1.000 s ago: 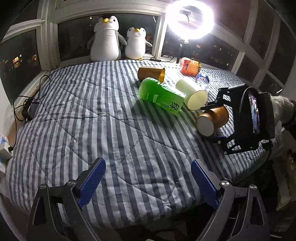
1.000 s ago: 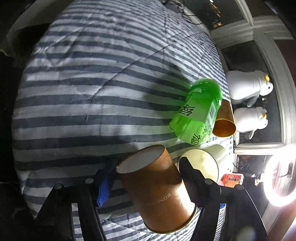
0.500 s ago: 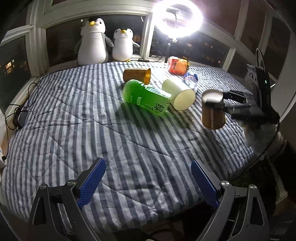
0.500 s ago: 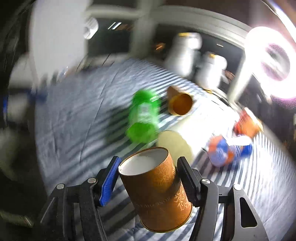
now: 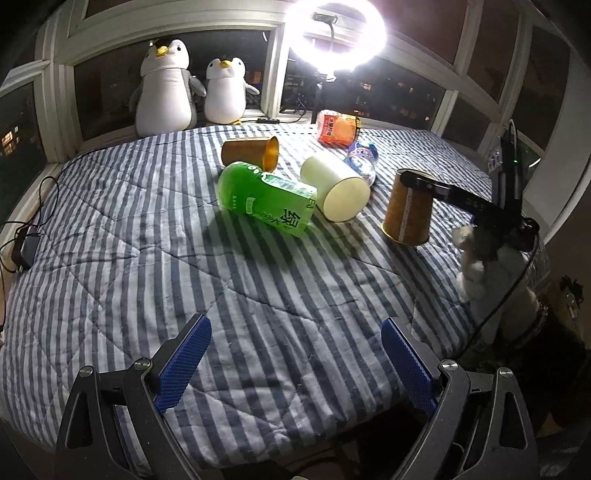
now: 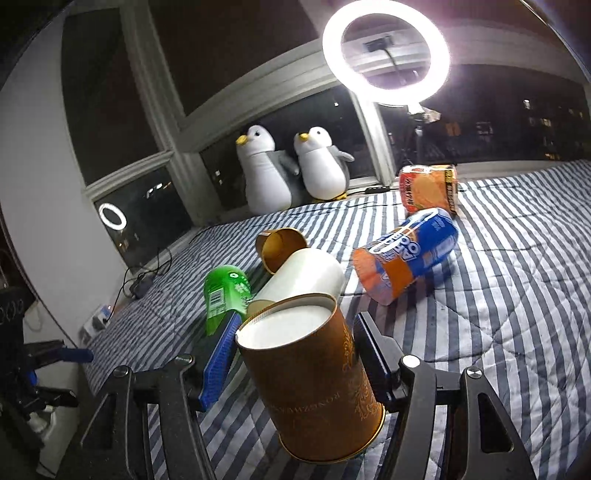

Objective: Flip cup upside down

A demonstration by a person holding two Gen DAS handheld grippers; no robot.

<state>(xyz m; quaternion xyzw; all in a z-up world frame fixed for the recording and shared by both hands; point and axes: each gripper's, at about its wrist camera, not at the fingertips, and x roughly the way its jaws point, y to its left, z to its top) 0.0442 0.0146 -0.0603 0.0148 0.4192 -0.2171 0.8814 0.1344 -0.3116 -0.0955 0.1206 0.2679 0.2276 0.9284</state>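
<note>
Right gripper (image 6: 295,354) clamped on the brown cup (image 6: 310,384); blue pads press its sides just below the closed white base, which faces up. Cup is inverted, rim downward, slightly tilted. In the left wrist view the same cup (image 5: 408,210) sits at the right side of the bed (image 5: 184,258), rim at or just above the striped quilt; contact cannot be confirmed. Right gripper's arm (image 5: 461,201) reaches in from the right, gripping near the cup's top.

Left gripper (image 5: 295,363) spread wide, holding nothing, hovering over the near edge of the bed, well apart from the cup.

Lying on their sides mid-bed: green bottle (image 5: 266,201), white cup (image 5: 334,192) touching it, second brown cup (image 5: 251,151) behind. Blue packet (image 6: 406,258) and orange packet (image 6: 428,188) farther back. Two penguin toys (image 5: 184,88) on the window sill; ring light (image 5: 336,35) lit.
</note>
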